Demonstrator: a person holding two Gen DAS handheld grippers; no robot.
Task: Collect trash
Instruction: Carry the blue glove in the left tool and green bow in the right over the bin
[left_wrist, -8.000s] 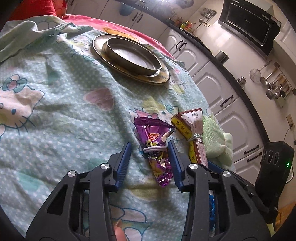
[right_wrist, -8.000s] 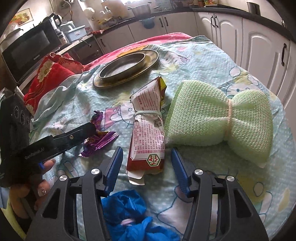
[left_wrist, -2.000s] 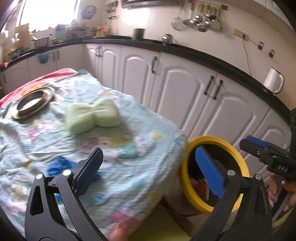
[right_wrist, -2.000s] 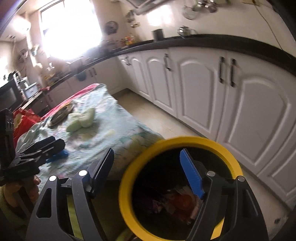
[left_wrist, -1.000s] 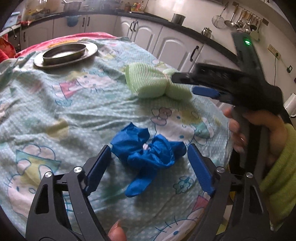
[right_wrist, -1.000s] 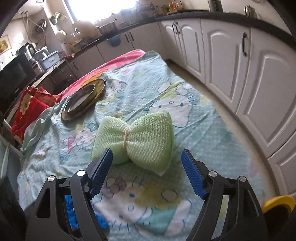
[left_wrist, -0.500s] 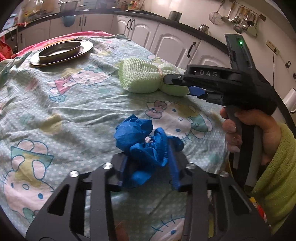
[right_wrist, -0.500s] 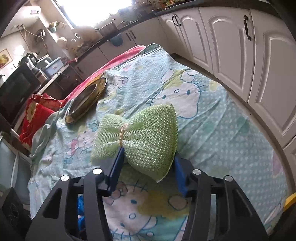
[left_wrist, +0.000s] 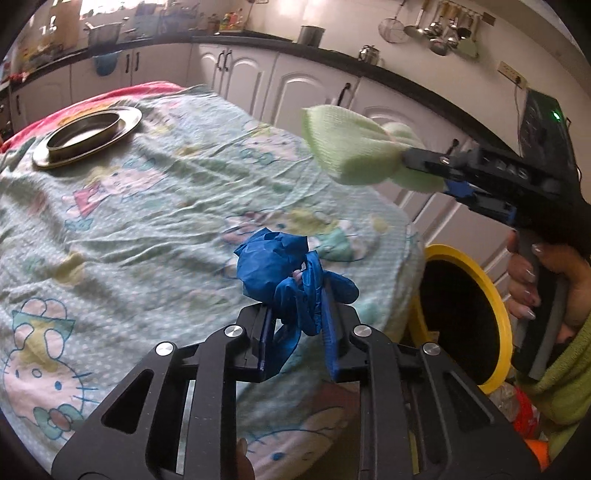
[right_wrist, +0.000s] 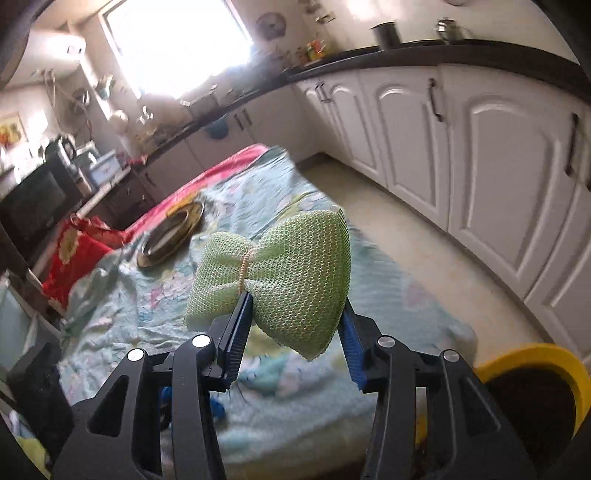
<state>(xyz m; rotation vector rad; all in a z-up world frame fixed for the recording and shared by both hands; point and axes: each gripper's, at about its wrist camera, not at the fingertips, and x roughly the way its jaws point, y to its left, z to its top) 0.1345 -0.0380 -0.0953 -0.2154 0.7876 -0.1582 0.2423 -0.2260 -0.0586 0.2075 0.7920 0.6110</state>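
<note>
Transport step under way: blue glove wad (left_wrist: 291, 275) pinched in left gripper (left_wrist: 297, 332) jaws, green mesh bundle (right_wrist: 280, 273) clamped in right gripper (right_wrist: 291, 332), both lifted off the tabletop (left_wrist: 147, 206); release over yellow-rimmed bin (left_wrist: 495, 295) at right is called for next.

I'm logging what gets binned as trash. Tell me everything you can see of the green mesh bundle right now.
The green mesh bundle is a pale green, net-textured cloth or sponge cinched at its middle by a thin pale band, giving a bow shape. The right gripper holds it clear of the tablecloth, jaws shut on one lobe while the other lobe sticks out free. Nothing else touches it.
</note>
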